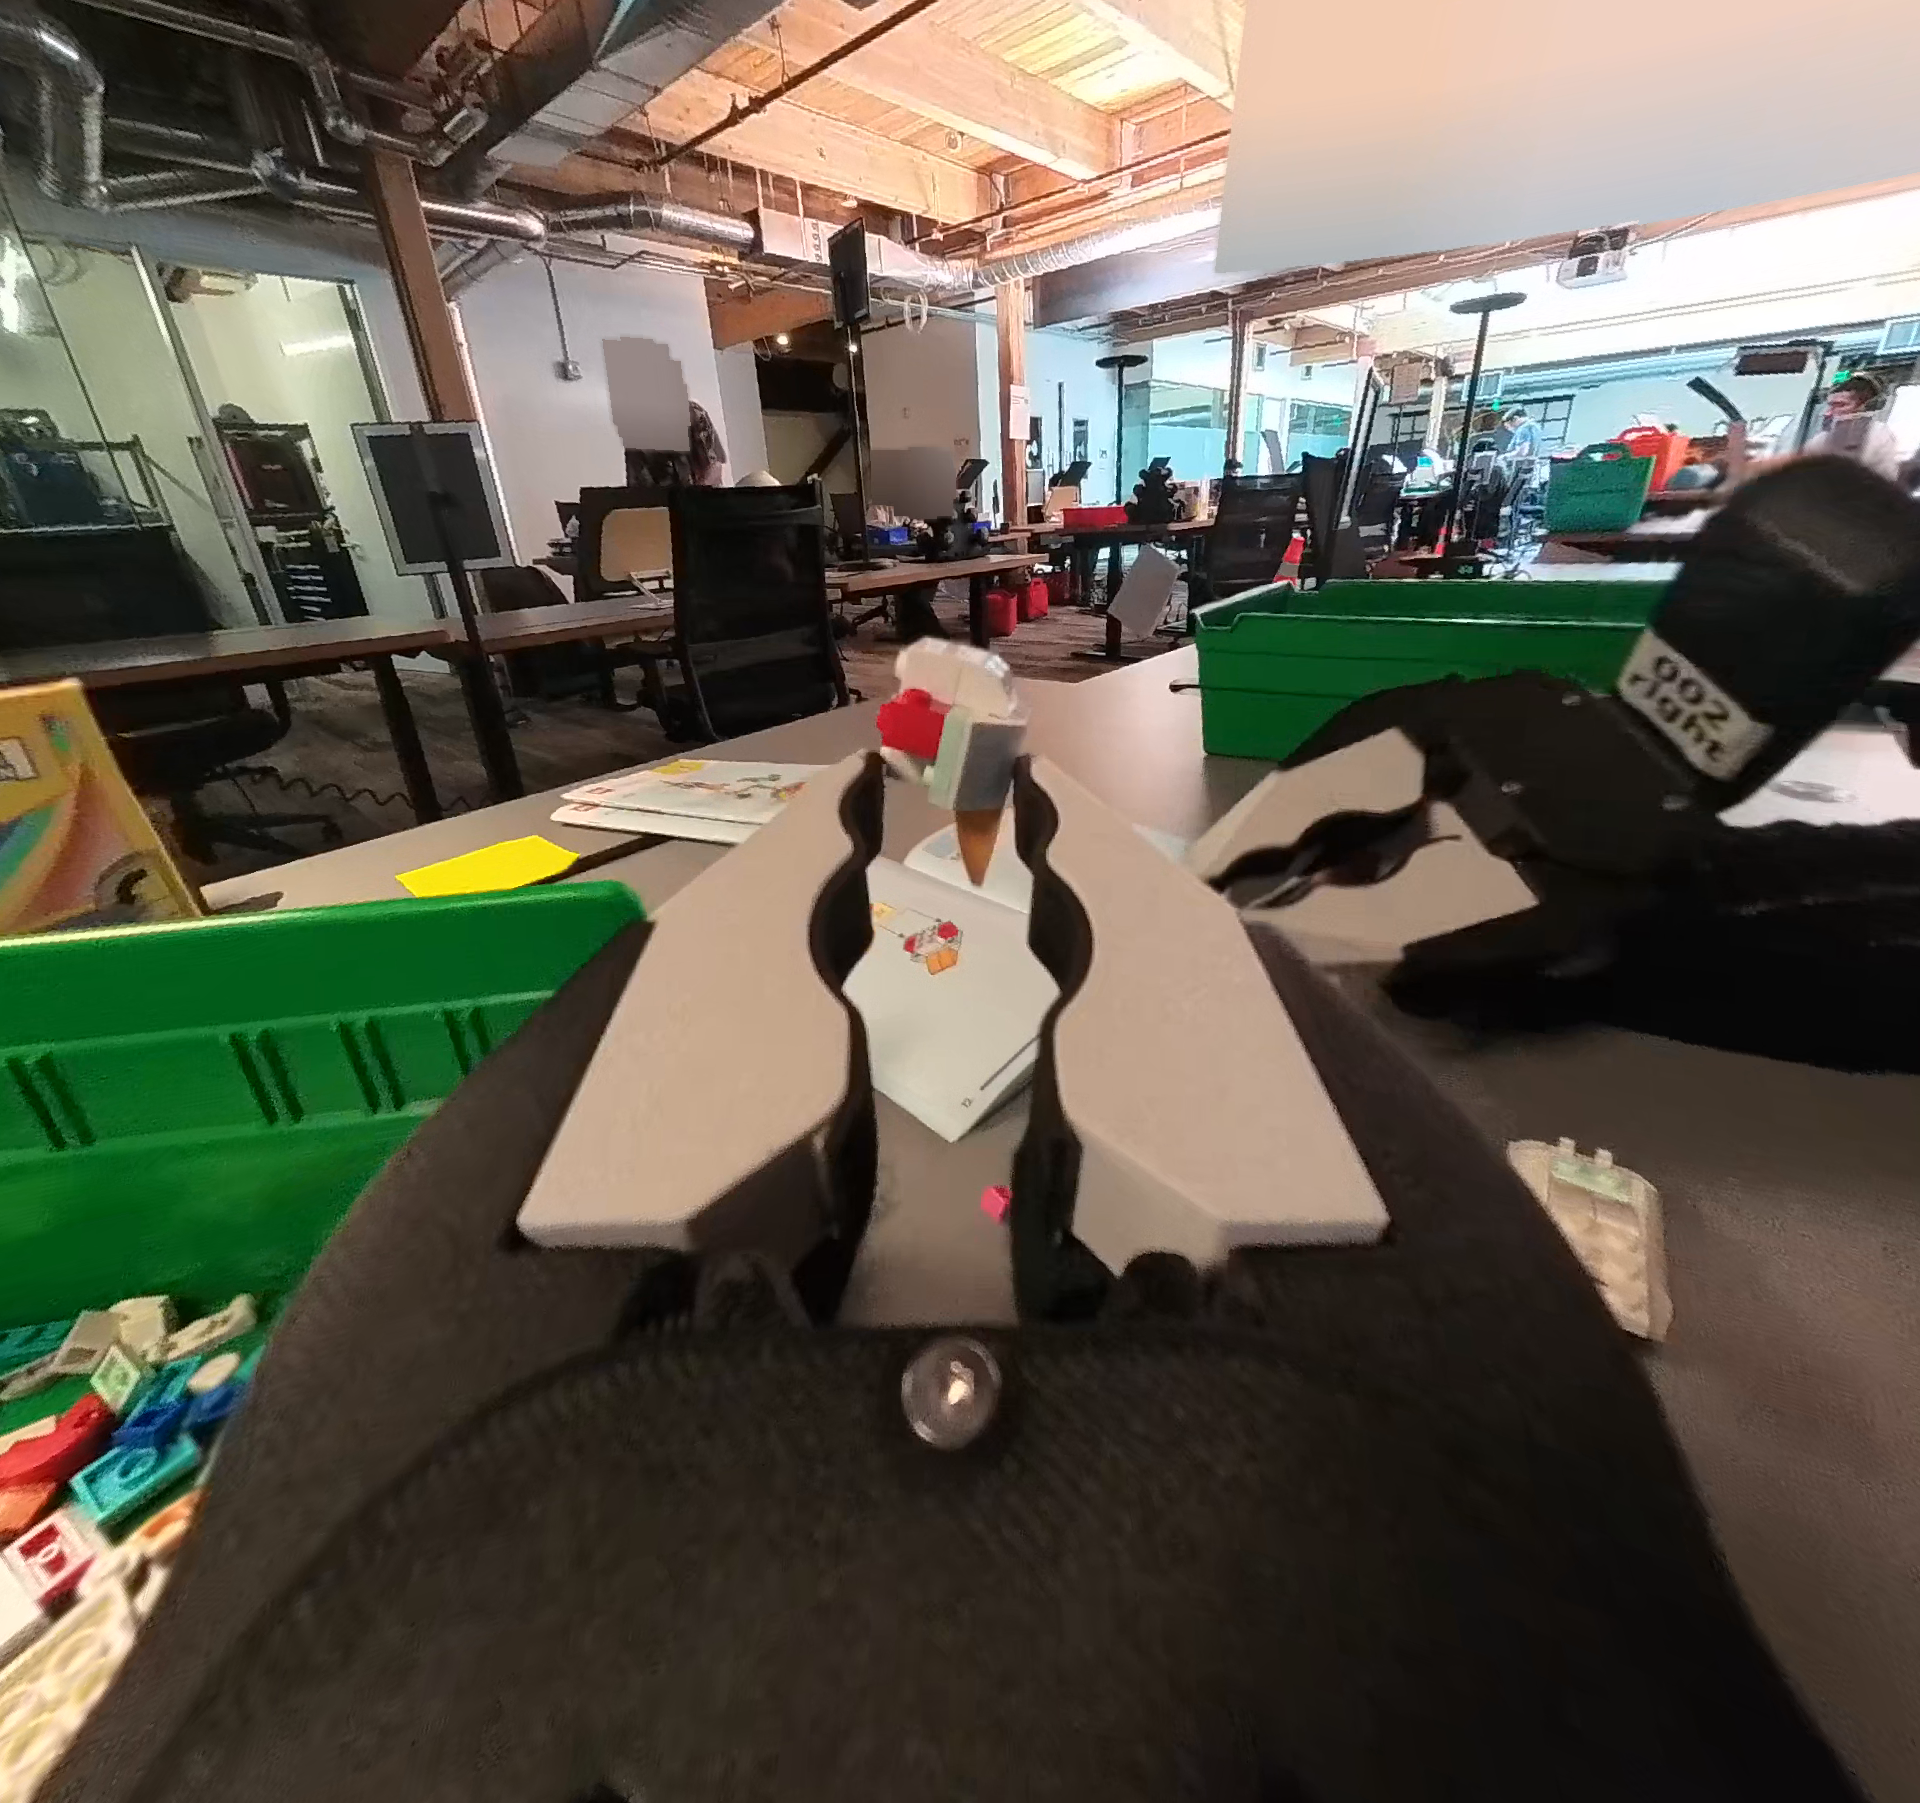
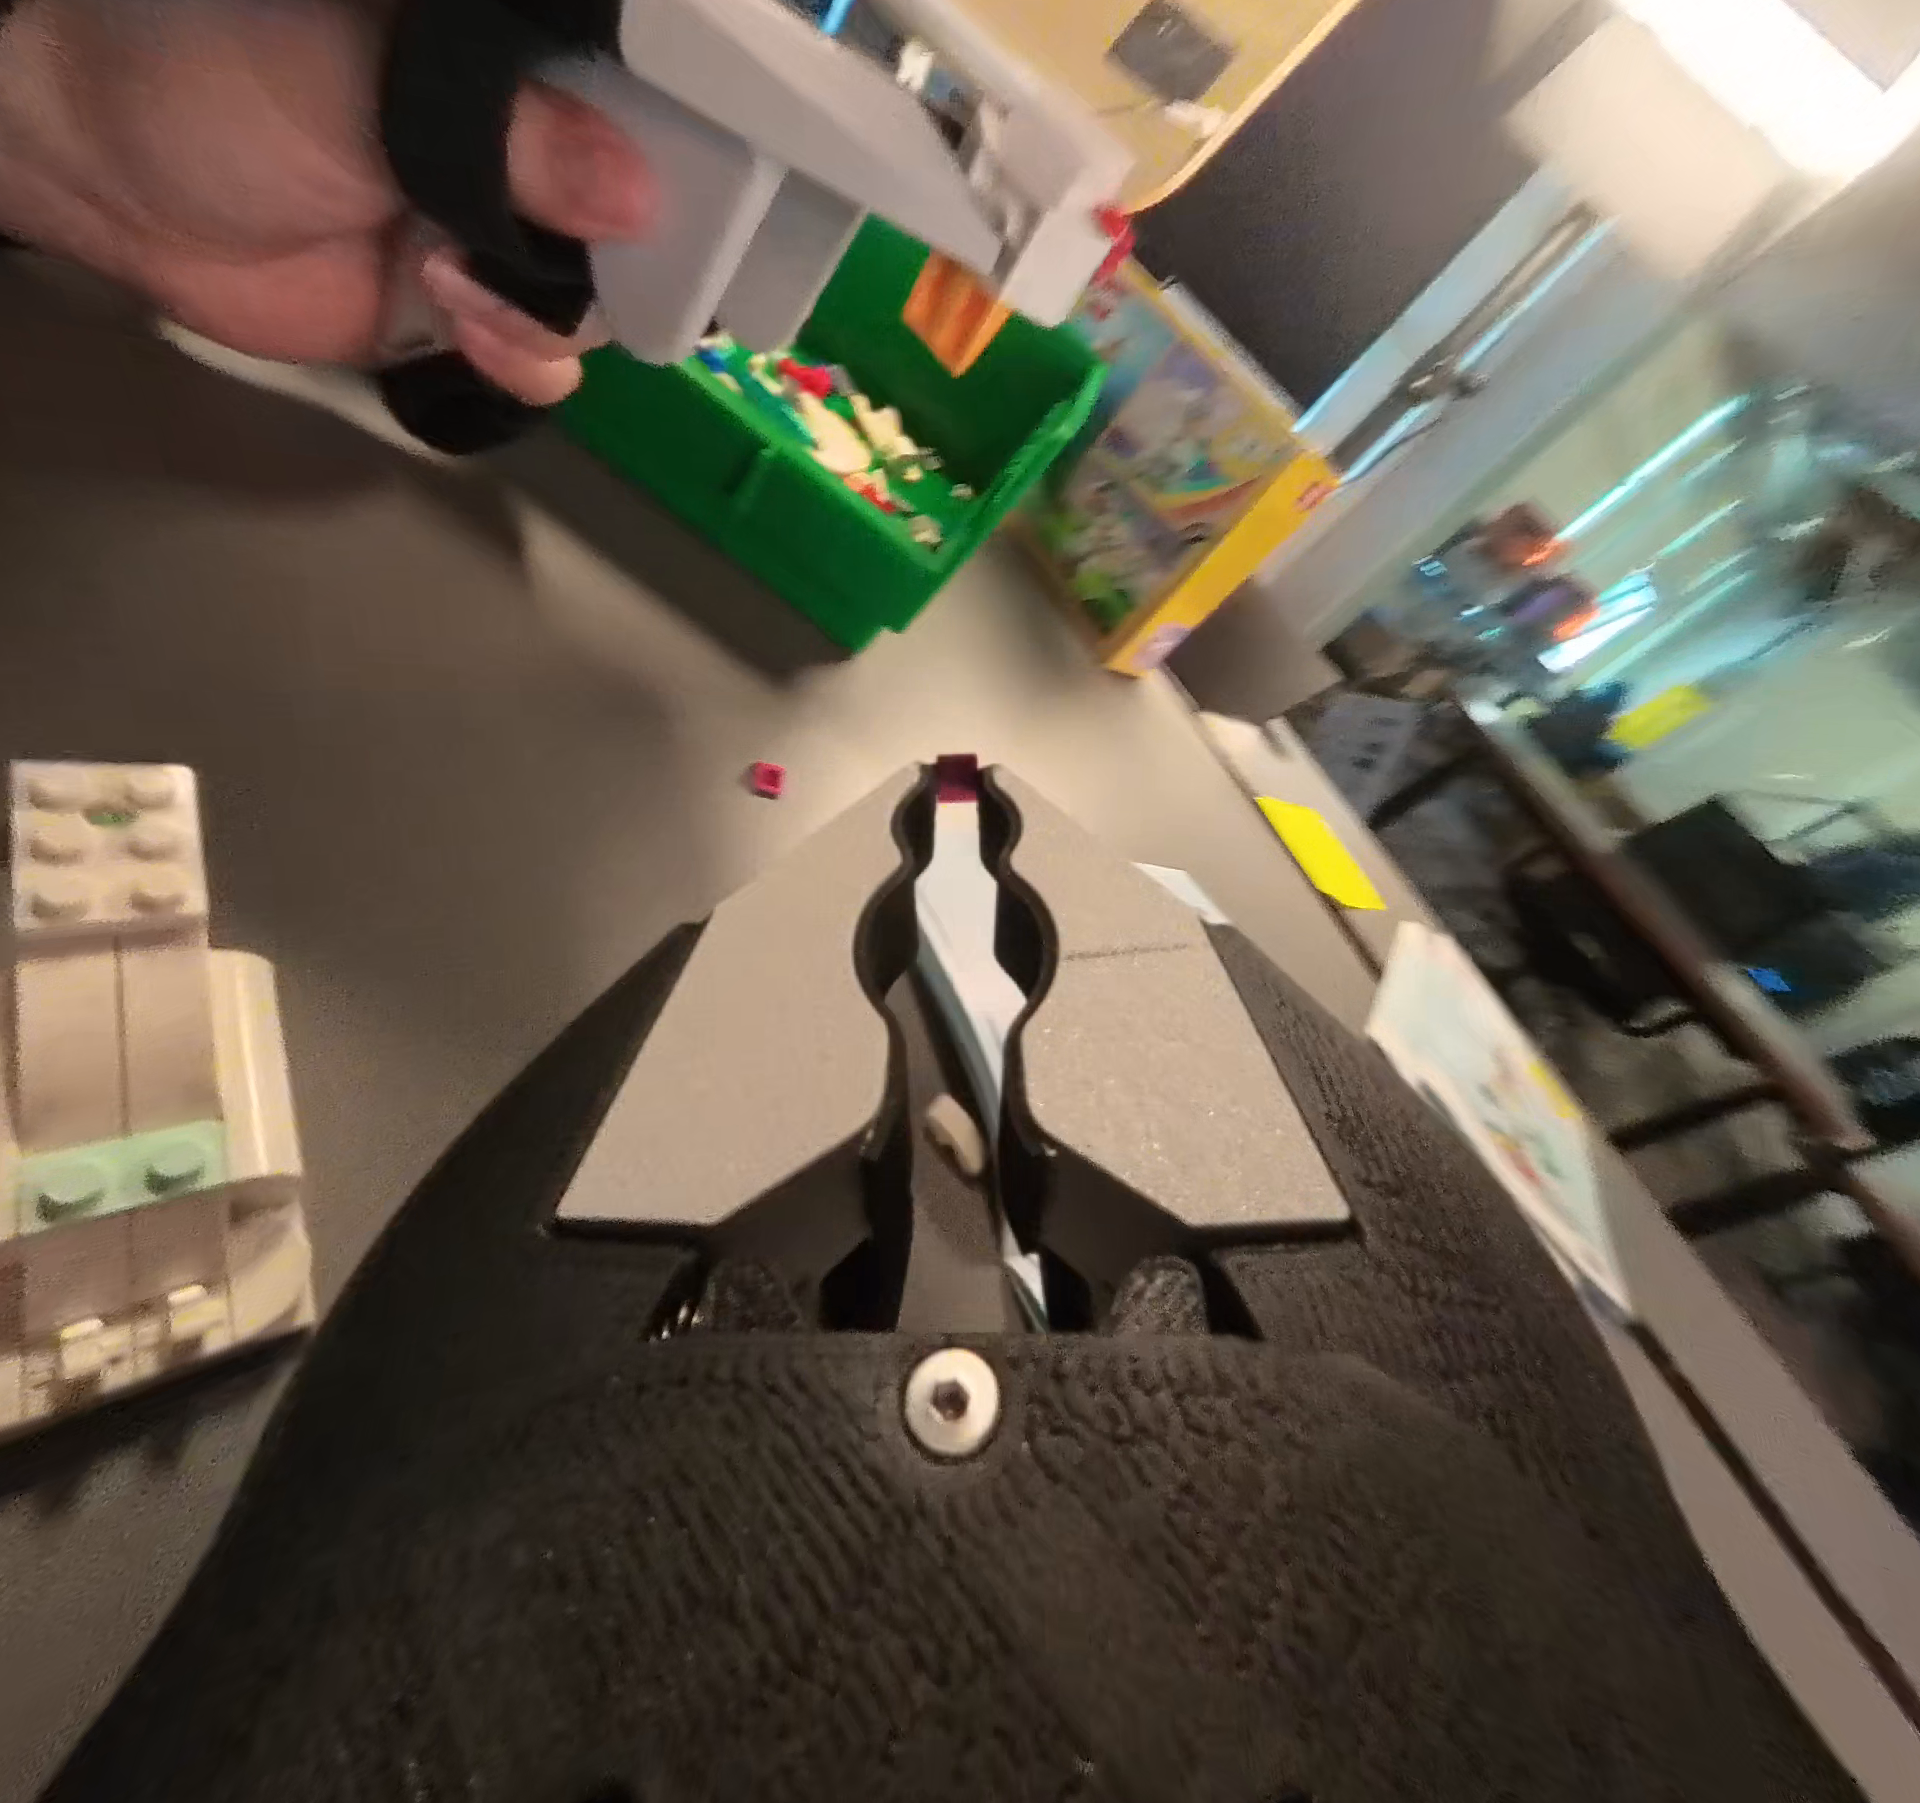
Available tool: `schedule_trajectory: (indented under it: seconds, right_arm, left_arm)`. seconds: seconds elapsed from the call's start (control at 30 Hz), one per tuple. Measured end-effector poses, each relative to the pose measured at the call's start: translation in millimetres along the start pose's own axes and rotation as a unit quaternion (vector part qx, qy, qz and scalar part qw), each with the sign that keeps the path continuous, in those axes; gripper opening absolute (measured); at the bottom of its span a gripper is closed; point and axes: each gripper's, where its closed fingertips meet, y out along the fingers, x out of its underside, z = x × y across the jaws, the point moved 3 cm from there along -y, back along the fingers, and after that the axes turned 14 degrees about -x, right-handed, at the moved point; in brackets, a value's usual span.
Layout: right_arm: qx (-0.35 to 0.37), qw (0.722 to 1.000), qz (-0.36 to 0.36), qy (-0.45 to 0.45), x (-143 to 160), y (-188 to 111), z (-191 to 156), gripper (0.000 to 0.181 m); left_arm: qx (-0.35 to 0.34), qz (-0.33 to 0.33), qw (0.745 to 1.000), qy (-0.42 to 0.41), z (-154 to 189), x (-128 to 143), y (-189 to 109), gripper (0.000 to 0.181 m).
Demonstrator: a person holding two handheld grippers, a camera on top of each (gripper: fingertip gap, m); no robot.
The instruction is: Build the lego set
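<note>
Left wrist view: left claw (image 1: 948, 777) pinches a small model (image 1: 961, 745) at its tips, held above the surface (image 1: 1714, 1182). Model's long axis runs near vertical; brown cone (image 1: 977, 844) points down, white bricks on top, red brick to the claw's left. Booklet (image 1: 945, 1005) lies below, between the fingers. Right claw (image 2: 956, 779) pinches a magenta stud (image 2: 956, 777) at its tips. Second stud (image 2: 766, 778) lies just left of it. White assembly (image 2: 125, 1078) lies far left. Green bin (image 2: 831, 527) sits ahead.

left tongs (image 1: 951, 782) clamped, right tongs (image 2: 957, 779) pinching
</note>
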Motion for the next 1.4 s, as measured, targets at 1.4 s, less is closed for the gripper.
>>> schedule_trajectory:
  seconds: [1.4]
  right_arm:
    - [-0.046, 0.946, 0.261, 0.187, -87, -39, 18, 0.005]
  left_arm:
    - [-0.043, 0.007, 0.996, 0.082, 24, 4, 4, 0.024]
